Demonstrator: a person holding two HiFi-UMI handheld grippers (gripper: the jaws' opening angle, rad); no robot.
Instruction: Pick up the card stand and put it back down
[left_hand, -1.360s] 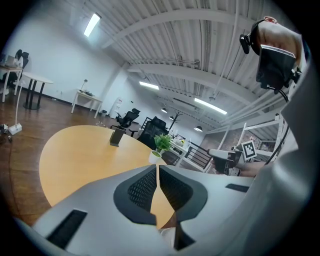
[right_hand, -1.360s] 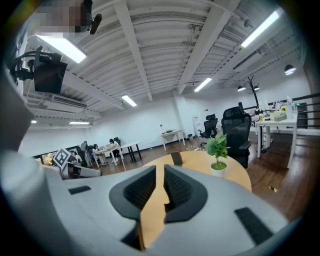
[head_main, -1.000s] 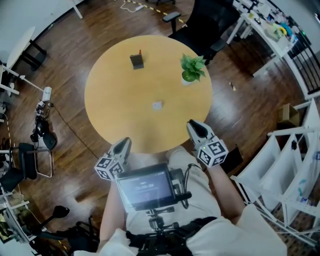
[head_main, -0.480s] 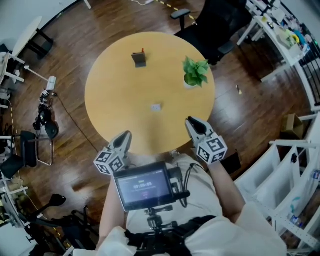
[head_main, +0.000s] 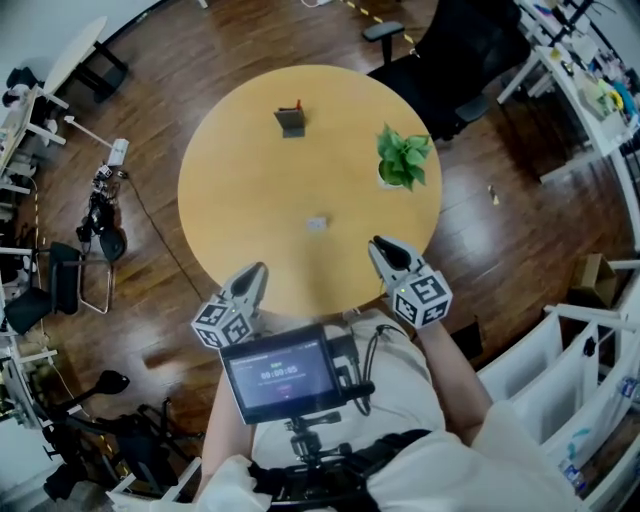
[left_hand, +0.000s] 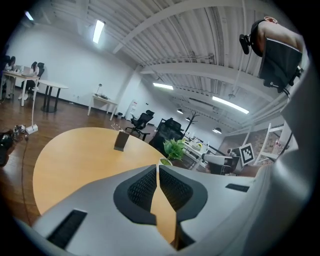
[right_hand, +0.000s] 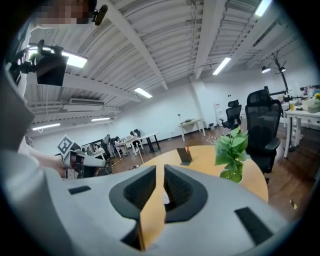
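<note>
Two grippers are held low over the near edge of the round wooden table (head_main: 240, 240), one in each hand of the person, and neither of them carries anything. The left gripper (head_main: 252, 276) has its jaws brought together, so that only a very thin line of light stays between the tips, and nothing is caught there. The right gripper (head_main: 384, 251) has its jaws a little apart, with a narrow slit between the dark pads; through this slit only the table top shows. The card stand (head_main: 291, 121) is upright on the far side of the table, well apart from both grippers, and something small and red sticks up at its top. To the right of it, near the table's right edge, is a small green plant (head_main: 403, 157) in a pale pot. A small white thing (head_main: 317, 224) lies about in the middle of the table, between the card stand and the grippers; what it is I cannot tell. Behind the table, beyond the plant, is a black office chair (head_main: 440, 50) on the dark wooden floor.
</note>
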